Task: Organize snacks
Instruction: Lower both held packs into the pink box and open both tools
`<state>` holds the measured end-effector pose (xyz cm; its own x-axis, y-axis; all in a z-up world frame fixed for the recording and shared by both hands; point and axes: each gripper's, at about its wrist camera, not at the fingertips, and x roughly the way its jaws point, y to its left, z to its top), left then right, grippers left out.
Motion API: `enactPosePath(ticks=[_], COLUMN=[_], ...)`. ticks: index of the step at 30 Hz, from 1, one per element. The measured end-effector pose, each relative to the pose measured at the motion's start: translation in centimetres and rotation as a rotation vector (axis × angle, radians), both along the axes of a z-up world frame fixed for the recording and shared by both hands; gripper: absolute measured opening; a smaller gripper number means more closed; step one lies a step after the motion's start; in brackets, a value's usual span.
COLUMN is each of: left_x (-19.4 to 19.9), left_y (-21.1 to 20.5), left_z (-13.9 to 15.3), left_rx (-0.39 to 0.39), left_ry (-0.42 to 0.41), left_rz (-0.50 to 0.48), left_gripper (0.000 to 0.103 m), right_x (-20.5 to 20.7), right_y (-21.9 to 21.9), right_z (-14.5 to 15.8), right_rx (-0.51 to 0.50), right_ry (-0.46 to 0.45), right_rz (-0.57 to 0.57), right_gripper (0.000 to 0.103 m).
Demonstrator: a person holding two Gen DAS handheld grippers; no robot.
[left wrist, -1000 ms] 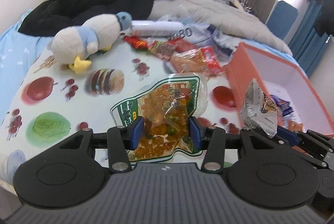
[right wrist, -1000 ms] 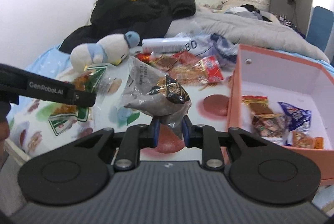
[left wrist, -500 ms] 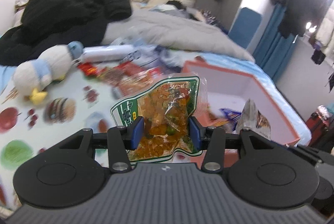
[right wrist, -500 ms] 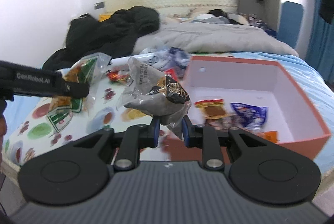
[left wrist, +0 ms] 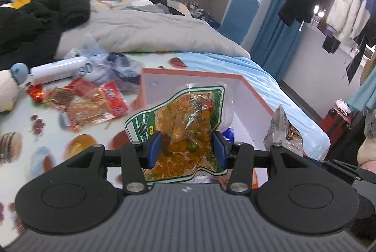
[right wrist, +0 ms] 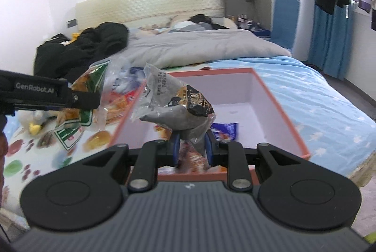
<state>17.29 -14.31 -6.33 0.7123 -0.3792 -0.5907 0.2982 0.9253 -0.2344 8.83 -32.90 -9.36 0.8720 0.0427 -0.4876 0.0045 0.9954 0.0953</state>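
Left wrist view: the left gripper [left wrist: 186, 149] is pinching a green-bordered bag [left wrist: 185, 129] of orange snack pieces between its blue pads [left wrist: 155, 149], holding it upright in the air in front of the box [left wrist: 256, 96]. The box is sitting on the bed [left wrist: 263, 78] at 12 to 1 o'clock, with a blue packet [left wrist: 229, 133] partly showing inside, behind the bag. Loose red snack packets [left wrist: 91, 104] are lying on the printed sheet [left wrist: 77, 146] at 10 o'clock, near a white tube [left wrist: 58, 69] and a plush toy [left wrist: 9, 85] at 9 to 10 o'clock. At 3 o'clock a grey bag [left wrist: 282, 132] is rising above the other tool's arm.

Right wrist view: the right gripper [right wrist: 191, 149] is pinching that grey bag [right wrist: 178, 108] by its lower end, holding it over the near part of the box [right wrist: 277, 101]. The green-bordered bag [right wrist: 91, 89] is hanging at 10 o'clock beside the left gripper's arm [right wrist: 47, 94]. The blue packet [right wrist: 225, 131] is lying on the box floor at 12 o'clock.
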Motion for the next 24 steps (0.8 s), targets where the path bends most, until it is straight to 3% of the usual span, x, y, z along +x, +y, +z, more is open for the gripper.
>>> enactPosePath(ticks=[9, 24], left_x=[4.8, 10.1], left_y=[-4.8, -8.9], left_z=[-1.9, -4.5], left_rx=[0.049, 0.122], left_ry=[0.053, 0.128], left_rz=[-0.027, -0.027], left_gripper=[0.053, 0.056], right_x=[3.9, 8.9], right_y=[-4.0, -6.9], right_z=[-1.9, -4.7], right_rx=[0.037, 0.087], right_ry=[0.051, 0.127], right_rz=[-0.024, 0.024], right_gripper=[0.026, 0.028])
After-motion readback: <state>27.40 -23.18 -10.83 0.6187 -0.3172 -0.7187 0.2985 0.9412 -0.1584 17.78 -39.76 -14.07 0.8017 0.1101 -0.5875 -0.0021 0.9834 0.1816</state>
